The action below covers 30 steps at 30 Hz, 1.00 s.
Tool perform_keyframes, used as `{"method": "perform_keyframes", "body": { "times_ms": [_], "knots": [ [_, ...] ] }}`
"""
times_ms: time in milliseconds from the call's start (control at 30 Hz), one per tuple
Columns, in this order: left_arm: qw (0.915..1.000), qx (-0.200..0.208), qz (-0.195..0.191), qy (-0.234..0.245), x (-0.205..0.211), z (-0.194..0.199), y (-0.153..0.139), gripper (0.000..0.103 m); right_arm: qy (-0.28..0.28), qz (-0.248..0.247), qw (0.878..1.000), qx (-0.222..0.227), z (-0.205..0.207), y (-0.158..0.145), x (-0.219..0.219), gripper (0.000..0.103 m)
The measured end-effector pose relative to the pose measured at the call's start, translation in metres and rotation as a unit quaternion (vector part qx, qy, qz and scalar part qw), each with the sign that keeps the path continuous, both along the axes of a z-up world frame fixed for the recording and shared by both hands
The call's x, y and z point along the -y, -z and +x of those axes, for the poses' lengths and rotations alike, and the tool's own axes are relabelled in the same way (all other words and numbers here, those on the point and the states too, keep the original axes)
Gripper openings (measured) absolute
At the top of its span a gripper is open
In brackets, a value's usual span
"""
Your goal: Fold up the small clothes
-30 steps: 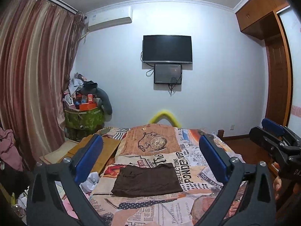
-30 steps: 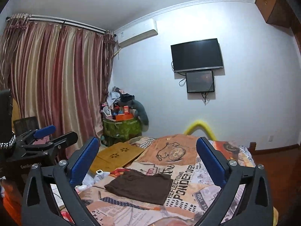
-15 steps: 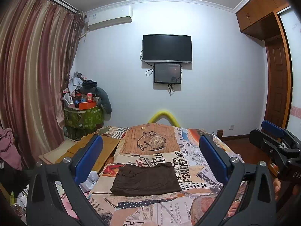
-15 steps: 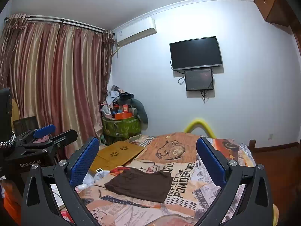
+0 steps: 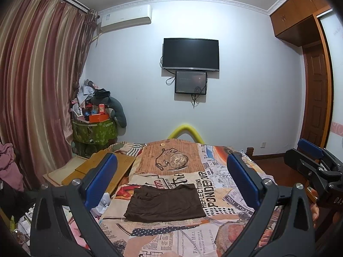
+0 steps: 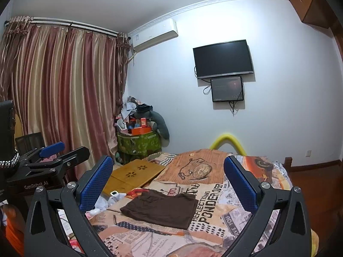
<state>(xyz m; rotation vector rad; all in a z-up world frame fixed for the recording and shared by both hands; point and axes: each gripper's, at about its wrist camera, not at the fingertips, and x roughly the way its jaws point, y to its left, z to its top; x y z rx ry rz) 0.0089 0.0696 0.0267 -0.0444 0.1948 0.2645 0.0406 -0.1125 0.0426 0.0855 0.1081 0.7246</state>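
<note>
A small dark brown garment (image 5: 165, 202) (image 6: 160, 208) lies flat and folded into a rectangle on the bed's newspaper-print cover (image 5: 193, 233) (image 6: 216, 220). My left gripper (image 5: 171, 175) is held above the near end of the bed, open, nothing between its blue pads, well short of the garment. My right gripper (image 6: 168, 177) is also open and empty, raised over the bed to the right of the garment. Each gripper shows at the edge of the other's view, the right gripper (image 5: 310, 162) and the left gripper (image 6: 53, 152).
A wooden lap tray (image 6: 130, 176) leans at the bed's left side beside white clutter (image 6: 107, 199). A green bin heaped with things (image 5: 94, 126) stands in the corner by the curtains (image 5: 36, 85). A yellow foam arch (image 5: 186, 129) marks the bed's far end.
Both views have tilted up slightly and the garment sits a little lower in frame. Both grippers stay open; the garment has not moved on the bed.
</note>
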Motion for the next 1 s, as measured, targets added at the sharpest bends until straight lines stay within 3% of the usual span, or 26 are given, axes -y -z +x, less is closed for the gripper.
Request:
{"method": "perform_keyframes", "body": {
  "times_ms": [1000],
  "knots": [
    [0.9999, -0.007, -0.009, 0.002, -0.0007, 0.0072, 0.0036, 0.103, -0.001, 0.002, 1.0, -0.009, 0.0008, 0.0001, -0.0009, 0.103]
  ]
}}
